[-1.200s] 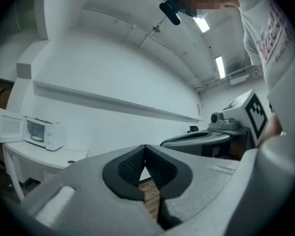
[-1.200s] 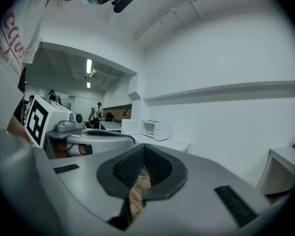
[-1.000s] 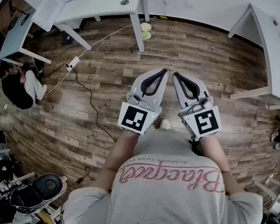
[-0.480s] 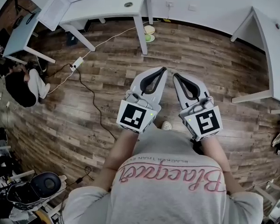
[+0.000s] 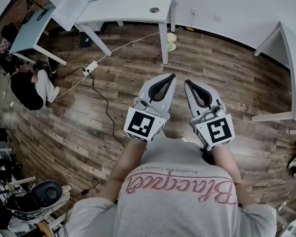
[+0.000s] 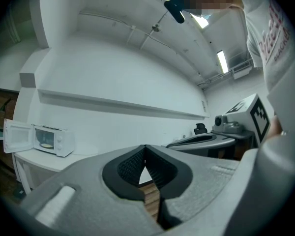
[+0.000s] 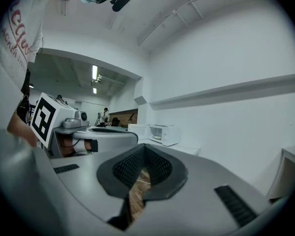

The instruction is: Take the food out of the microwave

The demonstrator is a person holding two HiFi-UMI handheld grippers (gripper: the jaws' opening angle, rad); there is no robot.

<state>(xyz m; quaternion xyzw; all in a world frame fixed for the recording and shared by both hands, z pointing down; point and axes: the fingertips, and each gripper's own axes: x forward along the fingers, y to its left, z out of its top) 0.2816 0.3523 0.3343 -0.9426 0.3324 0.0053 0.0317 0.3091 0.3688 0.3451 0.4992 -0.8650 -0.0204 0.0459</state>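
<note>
The white microwave (image 6: 53, 140) stands far off on a white table (image 5: 138, 9) with its door (image 6: 14, 135) swung open to the left. A plate of food (image 6: 46, 145) shows inside it. In the right gripper view the microwave (image 7: 163, 133) is small and distant. Both grippers are held level, side by side, in front of the person over the wooden floor. My left gripper (image 5: 173, 75) is shut and empty, its tips meeting (image 6: 145, 146). My right gripper (image 5: 186, 81) is also shut with nothing in it (image 7: 144, 146). Neither is near the microwave.
A cable and a power strip (image 5: 91, 65) lie on the floor between me and the table. A seated person (image 5: 27, 88) is at the left. Small dishes (image 5: 171, 39) sit by the table leg. Another white table (image 5: 292, 58) stands at the right.
The table with the microwave, the cable and the seated person have shifted down and right in the head view as the person moves toward them. Both grippers stay shut, side by side.
</note>
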